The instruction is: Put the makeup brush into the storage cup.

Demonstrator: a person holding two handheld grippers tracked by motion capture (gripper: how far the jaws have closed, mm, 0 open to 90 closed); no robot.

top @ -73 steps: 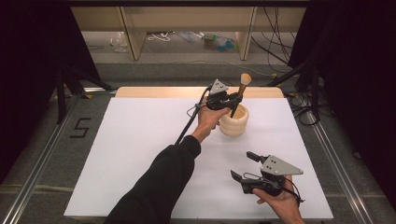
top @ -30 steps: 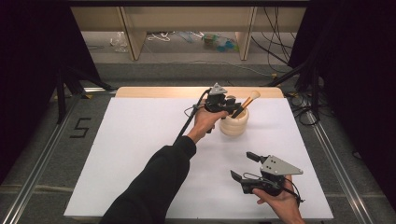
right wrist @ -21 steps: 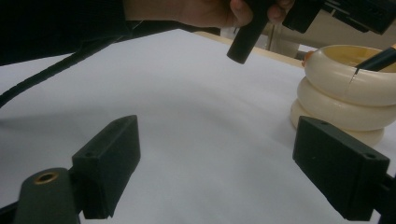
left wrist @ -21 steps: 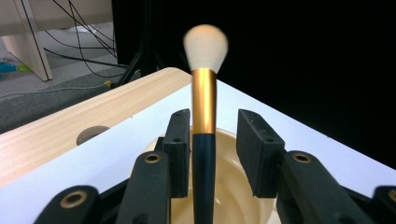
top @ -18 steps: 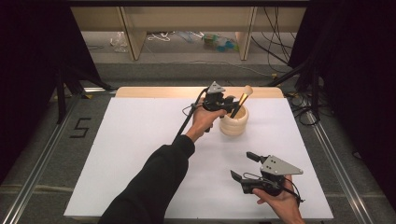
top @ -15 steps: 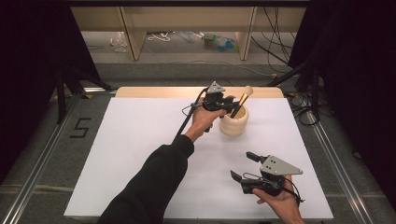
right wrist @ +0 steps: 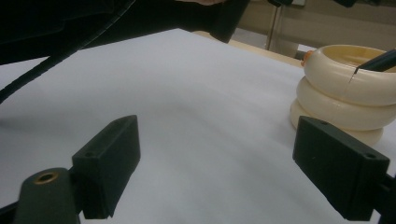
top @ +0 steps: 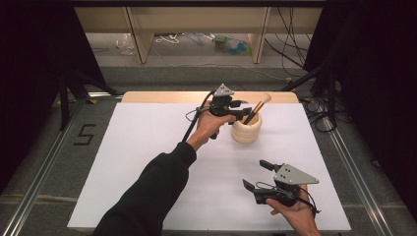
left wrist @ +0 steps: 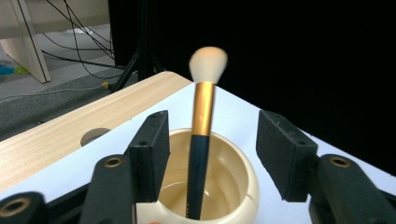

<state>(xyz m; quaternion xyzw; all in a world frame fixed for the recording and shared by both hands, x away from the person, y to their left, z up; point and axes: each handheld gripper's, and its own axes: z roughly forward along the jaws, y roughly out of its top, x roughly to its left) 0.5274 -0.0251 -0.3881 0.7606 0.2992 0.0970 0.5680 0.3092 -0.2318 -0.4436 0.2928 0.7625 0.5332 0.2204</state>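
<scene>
A cream ribbed cup point(top: 247, 130) stands at the far right of the white sheet point(top: 147, 147). A makeup brush point(top: 258, 104) with a dark handle, gold ferrule and pale bristles leans in it, head up. My left gripper point(top: 243, 109) hovers just left of the cup's rim. In the left gripper view its jaws point(left wrist: 214, 140) have just been opening and stand on either side of the brush point(left wrist: 202, 116) without touching it, above the cup point(left wrist: 236, 186). My right gripper point(top: 254, 174) rests open near the front right, nothing between its fingers point(right wrist: 215, 154), the cup point(right wrist: 343, 93) ahead of it.
The table's wooden far edge point(top: 167, 96) shows beyond the sheet, with a round hole point(left wrist: 95, 136) near the cup. The left gripper's black cable point(top: 193, 125) hangs over the sheet. Behind the table are wooden shelving point(top: 196, 29), floor cables and dark stands.
The left gripper lowered the brush into the cup, then opened its jaws and let it go, lifting slightly. The brush now leans in the cup by itself. The right hand stayed still.
</scene>
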